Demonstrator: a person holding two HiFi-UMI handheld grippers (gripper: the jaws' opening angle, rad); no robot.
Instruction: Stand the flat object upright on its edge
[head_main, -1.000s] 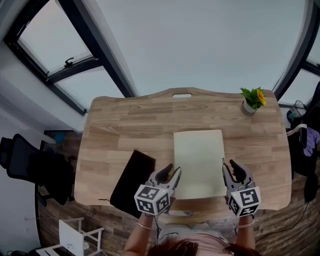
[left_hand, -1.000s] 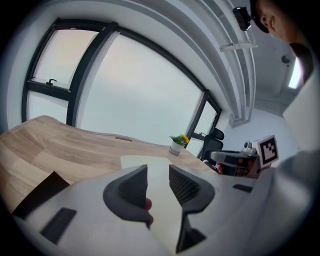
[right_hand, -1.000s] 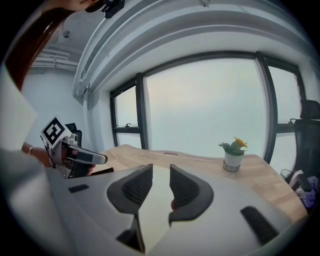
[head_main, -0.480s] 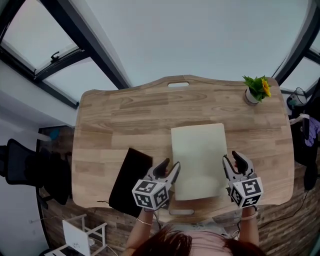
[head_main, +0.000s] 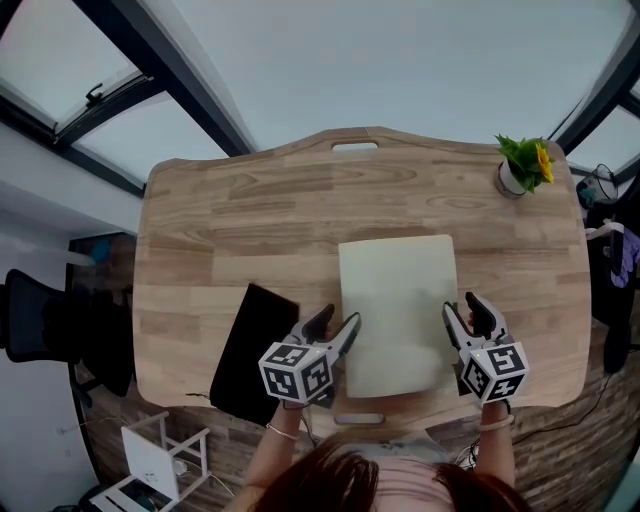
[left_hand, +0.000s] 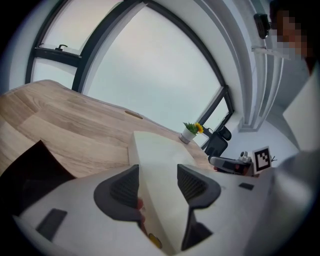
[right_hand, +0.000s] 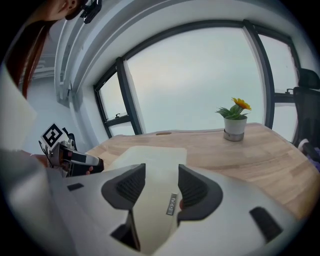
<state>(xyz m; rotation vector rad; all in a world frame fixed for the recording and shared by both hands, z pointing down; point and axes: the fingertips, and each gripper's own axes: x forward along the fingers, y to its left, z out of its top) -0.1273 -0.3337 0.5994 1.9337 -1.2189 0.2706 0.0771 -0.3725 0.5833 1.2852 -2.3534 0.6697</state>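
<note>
A pale cream flat rectangular object (head_main: 398, 300) lies flat on the wooden table (head_main: 250, 220), near its front edge. My left gripper (head_main: 335, 322) sits at the object's near left edge and my right gripper (head_main: 462, 308) at its near right edge. Both sets of jaws have just been opening and stand apart. In the left gripper view the cream object (left_hand: 155, 155) shows between the pads of the left gripper (left_hand: 158, 182). The right gripper view shows the same object (right_hand: 150, 160), with a small tag on it, between the pads of the right gripper (right_hand: 156, 186). I see neither pair pressing.
A black flat object (head_main: 250, 350) lies left of the left gripper, overhanging the table's front edge. A potted yellow flower (head_main: 525, 165) stands at the far right corner. A handle slot (head_main: 355, 146) is cut in the far edge. A dark office chair (head_main: 50, 330) stands on the floor at the left.
Both grippers have come down closer to the table at the cream object's near corners, and their jaws have spread wider. The cream object has not moved.
</note>
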